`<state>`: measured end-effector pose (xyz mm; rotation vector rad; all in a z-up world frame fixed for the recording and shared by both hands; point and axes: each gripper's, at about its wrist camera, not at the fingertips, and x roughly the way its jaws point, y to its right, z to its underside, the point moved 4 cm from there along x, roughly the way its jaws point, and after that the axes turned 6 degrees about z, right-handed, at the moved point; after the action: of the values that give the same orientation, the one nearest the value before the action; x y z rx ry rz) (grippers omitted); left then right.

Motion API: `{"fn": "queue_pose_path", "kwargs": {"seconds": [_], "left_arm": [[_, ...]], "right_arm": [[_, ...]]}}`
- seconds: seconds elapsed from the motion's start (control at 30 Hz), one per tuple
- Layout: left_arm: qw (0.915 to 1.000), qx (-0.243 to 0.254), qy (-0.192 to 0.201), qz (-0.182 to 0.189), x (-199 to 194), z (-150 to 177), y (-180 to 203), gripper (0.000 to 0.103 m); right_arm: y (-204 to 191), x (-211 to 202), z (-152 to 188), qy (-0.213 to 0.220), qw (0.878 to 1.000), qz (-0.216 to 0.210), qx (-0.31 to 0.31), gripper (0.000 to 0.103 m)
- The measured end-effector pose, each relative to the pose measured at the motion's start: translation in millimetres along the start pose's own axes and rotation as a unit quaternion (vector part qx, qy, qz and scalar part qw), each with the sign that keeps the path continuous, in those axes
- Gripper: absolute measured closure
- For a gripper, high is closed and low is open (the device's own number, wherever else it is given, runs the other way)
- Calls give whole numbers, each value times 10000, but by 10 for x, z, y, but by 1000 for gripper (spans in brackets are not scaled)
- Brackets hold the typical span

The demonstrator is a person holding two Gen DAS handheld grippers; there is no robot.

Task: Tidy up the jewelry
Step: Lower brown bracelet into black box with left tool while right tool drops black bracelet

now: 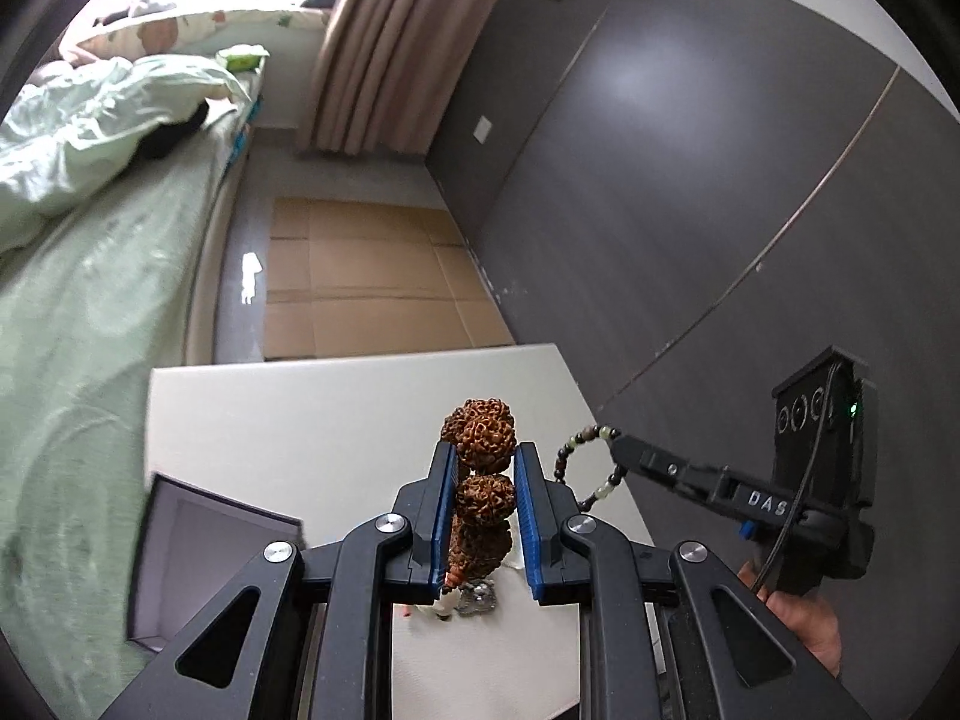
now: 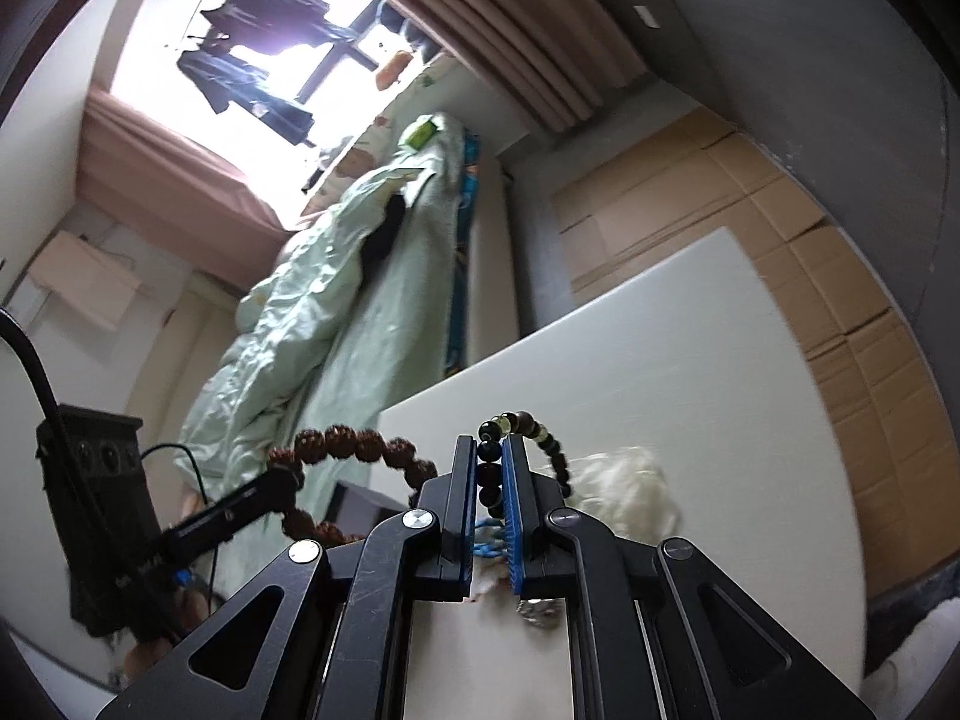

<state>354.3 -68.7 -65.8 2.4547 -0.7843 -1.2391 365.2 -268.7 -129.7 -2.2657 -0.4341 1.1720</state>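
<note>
My left gripper (image 1: 483, 463) is shut on a bracelet of large brown knobbly beads (image 1: 485, 441), held above the white table (image 1: 300, 420). In the right wrist view the same bracelet (image 2: 354, 447) hangs as a loop from the left gripper (image 2: 282, 486). My right gripper (image 2: 491, 461) is shut on a bracelet of small dark and pale green beads (image 2: 528, 426); it also shows in the left wrist view (image 1: 585, 468), gripped by the right gripper (image 1: 618, 450). An open dark jewelry box (image 1: 198, 552) sits at the table's left edge. A small silver piece (image 1: 477, 597) lies on the table under the left jaws.
A bed with green bedding (image 1: 90, 276) runs along the left. Cardboard sheets (image 1: 372, 276) cover the floor beyond the table. A dark grey wall (image 1: 690, 180) is on the right. A blurred white fluffy object (image 2: 624, 492) lies on the table by the right gripper.
</note>
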Motion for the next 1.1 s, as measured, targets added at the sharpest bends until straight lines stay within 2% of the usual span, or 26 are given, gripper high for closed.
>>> {"fn": "queue_pose_path", "kwargs": {"seconds": [0.27, 0.43, 0.77, 0.93, 1.0, 1.07, 1.1], "left_arm": [[9989, 27, 266, -373, -419, -33, -154, 83], [9978, -182, 317, -548, -595, 49, -411, 83], [9939, -523, 447, -865, -928, 162, -862, 83], [9927, -628, 422, -938, -969, 219, -1007, 83], [9929, -669, 382, -912, -950, 238, -1045, 83], [9933, -710, 324, -856, -898, 268, -1069, 83], [9935, -725, 298, -827, -869, 278, -1077, 83]], "right_arm": [[-310, 101, 132, -144, 9988, -454, -139, 93], [-551, 259, 232, -289, 9972, -666, -198, 93], [-1087, 822, 534, -860, 9907, -991, -361, 93], [-1246, 1132, 687, -1182, 9872, -998, -396, 93], [-1279, 1259, 755, -1376, 9869, -662, -513, 93], [-1307, 1334, 792, -1551, 9848, -632, -467, 82], [-1307, 1340, 797, -1586, 9843, -647, -437, 64]]}}
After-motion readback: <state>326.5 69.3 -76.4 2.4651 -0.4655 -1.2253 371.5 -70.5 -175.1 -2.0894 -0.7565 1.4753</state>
